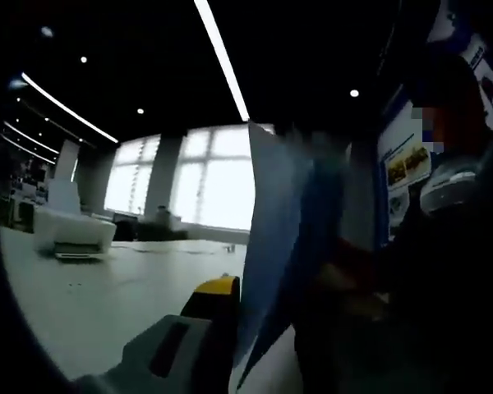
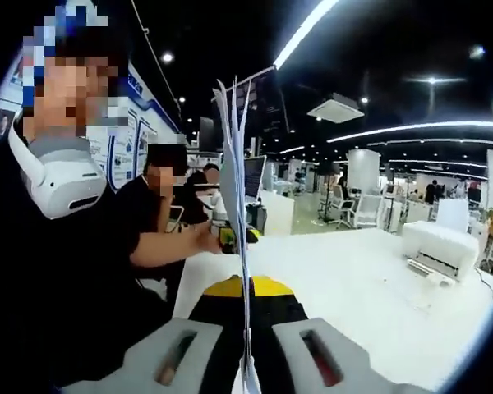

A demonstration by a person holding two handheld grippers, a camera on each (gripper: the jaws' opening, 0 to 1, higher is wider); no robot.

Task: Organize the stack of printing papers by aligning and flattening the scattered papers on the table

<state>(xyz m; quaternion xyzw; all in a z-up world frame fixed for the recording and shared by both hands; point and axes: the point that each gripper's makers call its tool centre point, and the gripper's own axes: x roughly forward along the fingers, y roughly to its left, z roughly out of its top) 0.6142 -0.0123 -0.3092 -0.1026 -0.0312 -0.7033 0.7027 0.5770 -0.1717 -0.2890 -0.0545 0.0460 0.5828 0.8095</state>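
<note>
Where the right gripper (image 2: 248,349) rises into its own view, its two grey jaws are closed on the stack of papers (image 2: 237,205), thin white sheets held upright and edge-on, their top corners fanning apart unevenly. In the left gripper view the left gripper (image 1: 230,345) presses against the same sheets, a tall bluish slab standing over the white table (image 1: 107,304), though whether it clamps them cannot be told. Farther off, a white printer (image 2: 440,244) sits on the table.
</note>
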